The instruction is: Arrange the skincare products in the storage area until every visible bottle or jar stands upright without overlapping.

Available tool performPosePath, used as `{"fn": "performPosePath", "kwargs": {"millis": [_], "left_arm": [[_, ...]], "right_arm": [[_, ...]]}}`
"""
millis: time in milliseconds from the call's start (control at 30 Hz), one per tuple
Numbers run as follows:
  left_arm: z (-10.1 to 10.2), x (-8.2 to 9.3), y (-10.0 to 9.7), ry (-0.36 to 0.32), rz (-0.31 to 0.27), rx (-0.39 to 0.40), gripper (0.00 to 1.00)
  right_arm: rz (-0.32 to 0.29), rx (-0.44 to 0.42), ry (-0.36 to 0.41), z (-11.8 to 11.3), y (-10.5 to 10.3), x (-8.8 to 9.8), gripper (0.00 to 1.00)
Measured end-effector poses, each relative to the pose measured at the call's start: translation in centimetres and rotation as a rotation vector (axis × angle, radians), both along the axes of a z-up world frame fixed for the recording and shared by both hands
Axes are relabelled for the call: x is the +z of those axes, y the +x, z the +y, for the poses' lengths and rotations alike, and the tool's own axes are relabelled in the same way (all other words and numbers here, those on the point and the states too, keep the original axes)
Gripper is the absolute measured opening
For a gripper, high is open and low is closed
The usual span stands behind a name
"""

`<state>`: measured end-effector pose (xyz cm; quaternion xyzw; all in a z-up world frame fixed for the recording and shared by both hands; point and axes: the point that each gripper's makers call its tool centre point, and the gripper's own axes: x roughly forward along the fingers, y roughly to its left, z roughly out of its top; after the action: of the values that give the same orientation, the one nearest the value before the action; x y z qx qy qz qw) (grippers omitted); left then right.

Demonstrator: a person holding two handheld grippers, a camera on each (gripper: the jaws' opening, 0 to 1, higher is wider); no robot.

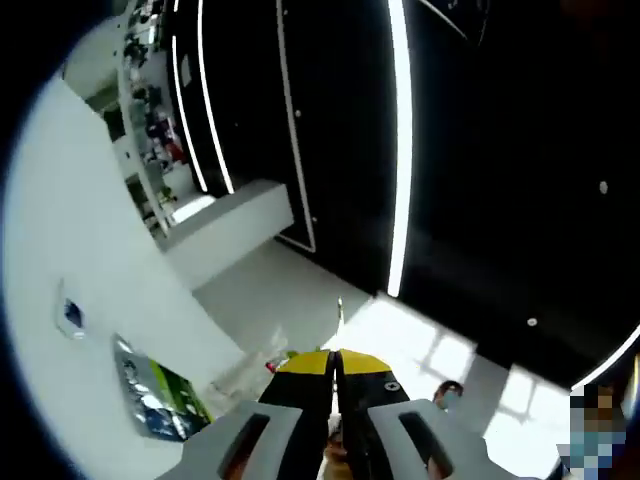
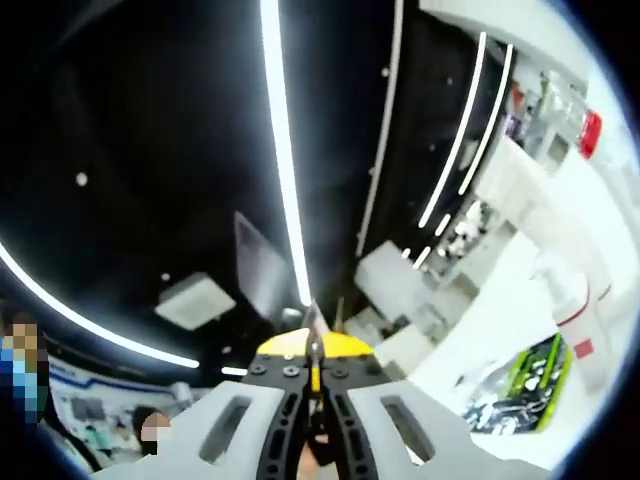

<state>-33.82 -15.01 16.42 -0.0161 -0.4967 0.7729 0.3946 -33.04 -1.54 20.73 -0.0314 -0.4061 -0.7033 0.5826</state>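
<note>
The skincare products (image 2: pixel 560 100) sat far off on white shelves (image 2: pixel 520 170) at the upper right of the right gripper view, small and blurred, 1 with a red cap (image 2: pixel 590 132) the only piece I could pick out. In the left gripper view a similar row of small coloured items (image 1: pixel 160 130) lined a shelf at the upper left, too tiny to tell upright from lying.

My right gripper (image 2: pixel 314 375) pointed up toward a black ceiling (image 2: pixel 150 120) crossed by long white light strips (image 2: pixel 283 150); its fingers (image 2: pixel 290 345) were pressed together, yellow tips meeting with nothing between them. A green and white packet (image 2: pixel 525 385) lay on the white surface (image 2: pixel 480 330) at the lower right, well apart from the fingers.

My left gripper (image 1: pixel 333 375) had its fingers (image 1: pixel 305 365) closed against each other too, empty. Beyond them ran a black wall (image 1: pixel 480 150) with a bright vertical light strip (image 1: pixel 400 140), and a white wall (image 1: pixel 90 220) on the left carried a green printed pack (image 1: pixel 160 395) near the bottom.
</note>
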Motion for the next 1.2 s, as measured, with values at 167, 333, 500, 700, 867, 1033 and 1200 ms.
{"fn": "performPosePath", "kwargs": {"millis": [167, 333, 500, 700, 867, 1033, 1200], "left_arm": [[-3.6, -5.8, -2.4, -0.094, -0.308, 0.165, 0.01], [-3.3, -7.7, -2.2, -0.165, -0.386, 0.143, 0.01], [-4.4, -11.5, -2.7, -0.462, -0.517, 0.259, 0.01], [-4.4, -12.4, -2.6, -0.517, -0.569, 0.241, 0.01], [-4.7, -12.6, -2.5, -0.502, -0.588, 0.234, 0.01], [-5.1, -14.5, -2.2, -0.602, -0.640, 0.244, 0.03], [-6.1, -14.2, -2.9, -0.659, -0.616, 0.308, 0.03]], "right_arm": [[-0.013, 0.003, 0.004, -0.2, 0.1, -0.3, 0.01], [-0.018, 0.009, 0.034, -0.7, 0.6, -0.7, 0.00], [-0.023, 0.003, 0.036, -0.6, 0.6, -0.8, 0.00], [-0.062, 0.001, 0.018, -0.3, 0.5, -1.0, 0.00], [-0.075, 0.007, 0.015, -0.3, 0.7, -1.1, 0.00], [-0.082, 0.019, 0.019, -0.5, 0.2, -1.1, 0.00], [-0.087, 0.014, 0.015, -0.3, -0.1, -1.1, 0.00]]}}
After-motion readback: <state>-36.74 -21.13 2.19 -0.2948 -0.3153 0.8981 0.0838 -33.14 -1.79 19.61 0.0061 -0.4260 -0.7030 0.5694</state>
